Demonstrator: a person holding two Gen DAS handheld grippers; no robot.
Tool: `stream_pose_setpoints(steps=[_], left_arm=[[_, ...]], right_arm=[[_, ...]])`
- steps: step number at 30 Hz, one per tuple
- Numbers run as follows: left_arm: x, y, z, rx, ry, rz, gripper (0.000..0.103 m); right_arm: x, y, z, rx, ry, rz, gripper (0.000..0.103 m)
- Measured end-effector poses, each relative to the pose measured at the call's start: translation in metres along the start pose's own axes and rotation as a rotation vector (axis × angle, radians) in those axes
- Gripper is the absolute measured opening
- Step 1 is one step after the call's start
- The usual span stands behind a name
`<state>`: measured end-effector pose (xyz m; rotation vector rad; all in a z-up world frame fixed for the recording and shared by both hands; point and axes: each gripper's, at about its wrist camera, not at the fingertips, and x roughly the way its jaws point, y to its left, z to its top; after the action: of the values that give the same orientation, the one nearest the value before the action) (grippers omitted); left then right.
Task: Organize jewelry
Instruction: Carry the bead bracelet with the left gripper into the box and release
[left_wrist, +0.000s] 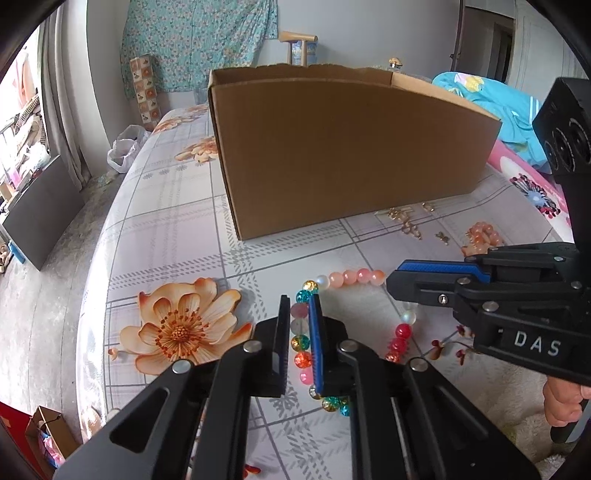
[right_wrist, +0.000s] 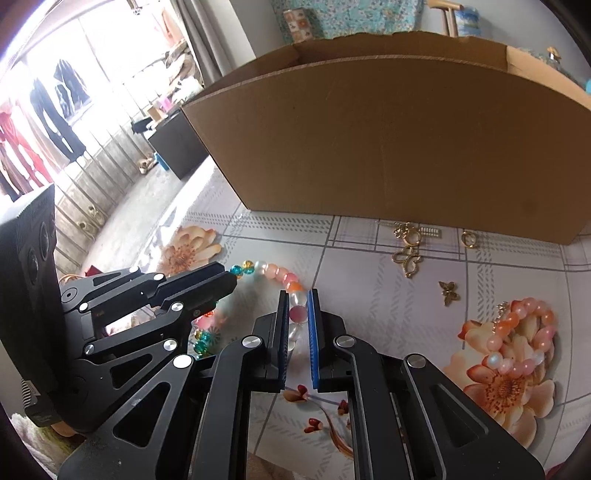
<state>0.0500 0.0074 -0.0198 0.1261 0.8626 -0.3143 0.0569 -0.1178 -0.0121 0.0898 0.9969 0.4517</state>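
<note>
A long necklace of mixed beads, pink, clear, teal and red, lies in a loop on the flowered tablecloth. My left gripper is shut on its left strand, a pink bead wedged between the blue pads. In the right wrist view my right gripper is shut on another stretch of the same necklace, with clear and pink beads filling the gap. Each gripper shows in the other's view: the right gripper to the right, the left gripper to the left.
An open cardboard box stands just behind the necklace. Gold pendants, a butterfly charm and a ring lie before it. A pink bead bracelet rests at the right. The table's left edge drops to the floor.
</note>
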Motion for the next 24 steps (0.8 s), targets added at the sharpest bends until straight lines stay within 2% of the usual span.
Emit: stream_pose_setpoints(steps=[8,14,21,24], left_arm=[[-0.032,-0.006,0.006,-0.009,-0.067,-0.010,0.009],[-0.064,-0.012,0.023,-0.012,-0.156,-0.023,0.009],[-0.101,-0.023,0.068,0.031,-0.288,-0.056,0.009],[-0.115,-0.024,0.100,0.051,-0.348,-0.057,0.009]], right_arm=[[-0.026,-0.001,-0.004,0.005,-0.069,0.022,0.008],[-0.061,-0.004,0.000,-0.016,-0.168,0.025,0.008],[-0.099,-0.007,0.026,-0.063,-0.308,0.052,0.008],[-0.116,-0.011,0.048,-0.086,-0.373,0.074,0.008]])
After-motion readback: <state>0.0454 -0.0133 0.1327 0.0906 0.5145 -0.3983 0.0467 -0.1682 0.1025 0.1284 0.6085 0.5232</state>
